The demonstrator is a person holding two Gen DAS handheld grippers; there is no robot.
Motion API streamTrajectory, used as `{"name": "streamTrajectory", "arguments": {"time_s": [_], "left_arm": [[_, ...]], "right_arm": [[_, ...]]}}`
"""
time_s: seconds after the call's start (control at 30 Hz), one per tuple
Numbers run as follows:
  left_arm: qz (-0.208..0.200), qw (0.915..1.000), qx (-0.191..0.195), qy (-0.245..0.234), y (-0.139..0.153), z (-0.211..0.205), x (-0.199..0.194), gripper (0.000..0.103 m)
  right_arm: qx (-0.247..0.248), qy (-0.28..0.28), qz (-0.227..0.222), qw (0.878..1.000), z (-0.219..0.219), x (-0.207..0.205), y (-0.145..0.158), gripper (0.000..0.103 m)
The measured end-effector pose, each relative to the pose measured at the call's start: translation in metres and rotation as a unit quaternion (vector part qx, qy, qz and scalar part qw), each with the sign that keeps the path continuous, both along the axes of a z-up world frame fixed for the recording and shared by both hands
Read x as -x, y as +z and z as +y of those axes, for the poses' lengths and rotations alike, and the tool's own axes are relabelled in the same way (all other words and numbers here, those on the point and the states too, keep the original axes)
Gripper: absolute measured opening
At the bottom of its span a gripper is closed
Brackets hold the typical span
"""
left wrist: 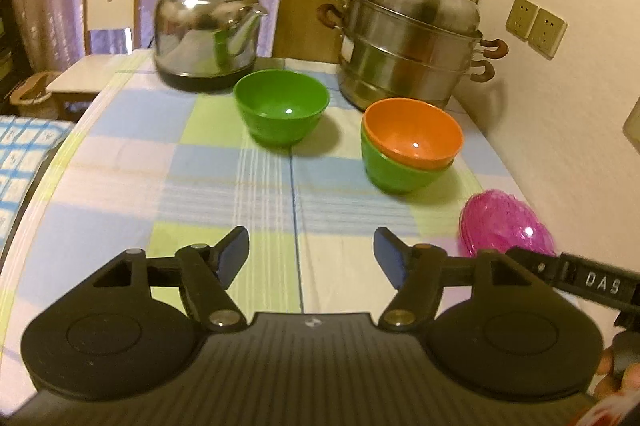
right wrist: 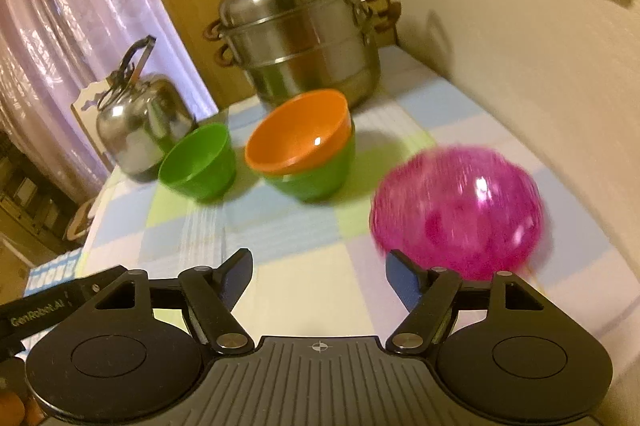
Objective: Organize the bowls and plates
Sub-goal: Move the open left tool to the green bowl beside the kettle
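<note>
Nearest, two hand-held grippers, both low over the checked tablecloth (left wrist: 192, 154).

Item, left gripper (left wrist: 311, 254): fingers spread wide, nothing between them, aimed down the table toward the bowls. Level, not tilted.

Item, right gripper (right wrist: 319, 272): likewise wide apart and empty. Its right finger (right wrist: 406, 282) sits just in front of the pink bowl's near edge; contact cannot be told, as the bowl is blurred. This view is rolled, so the tool looks canted to one side.

Item, pink bowl (right wrist: 456, 214): translucent, patterned, near the wall side of the table. It appears tipped or mouth-down, though the blur leaves this unsure.

Item, orange bowl (left wrist: 414, 130): nested in a green bowl (left wrist: 396, 172), sitting slightly askew in it. Mid-table, right.

Item, lone green bowl (left wrist: 282, 106): upright, empty, apart from the stack, to its left.

Far items: kettle (left wrist: 208, 34) and lidded steamer pot (left wrist: 408, 38) at the back edge; wooden chair (left wrist: 112, 6) beyond.

Judgement: stacking seems part done, with the pink and lone green bowls left. For the pink one, the right gripper would do well to straddle the rim, one finger inside and one outside, close gently since thin plastic may flex or slip, and lift clear before crossing to the stack.
</note>
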State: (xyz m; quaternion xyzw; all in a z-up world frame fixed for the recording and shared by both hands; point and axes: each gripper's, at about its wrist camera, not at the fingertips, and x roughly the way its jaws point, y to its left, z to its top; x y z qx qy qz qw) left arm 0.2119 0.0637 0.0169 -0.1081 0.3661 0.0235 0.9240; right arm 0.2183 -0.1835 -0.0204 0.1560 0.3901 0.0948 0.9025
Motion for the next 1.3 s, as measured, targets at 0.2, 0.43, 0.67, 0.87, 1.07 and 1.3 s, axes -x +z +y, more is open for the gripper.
{"name": "streamTrajectory", "arguments": {"time_s": [0.2,0.43,0.67,0.87,1.07,1.3], "left_arm": [[-0.001,0.9999,0.002,0.012,0.010,0.008,0.036,0.067],[-0.006,0.9999,-0.005,0.015,0.020,0.012,0.057,0.068],[-0.012,0.9998,-0.002,0.018,0.023,0.015,0.060,0.069],[-0.013,0.9998,-0.001,0.017,0.024,0.015,0.060,0.071],[-0.010,0.9998,-0.002,0.014,0.024,0.013,0.054,0.075],[-0.009,0.9998,0.004,0.016,0.018,0.017,0.043,0.079]], "right_arm": [[0.008,0.020,0.002,1.000,0.010,0.039,0.011,0.074],[0.018,0.034,0.000,0.999,0.020,0.059,0.018,0.074],[0.015,0.037,-0.001,0.999,0.022,0.059,0.022,0.074],[0.012,0.035,0.005,0.999,0.022,0.059,0.021,0.074],[0.006,0.032,0.013,0.999,0.020,0.056,0.018,0.074],[0.003,0.032,0.022,0.999,0.019,0.047,0.013,0.075]]}}
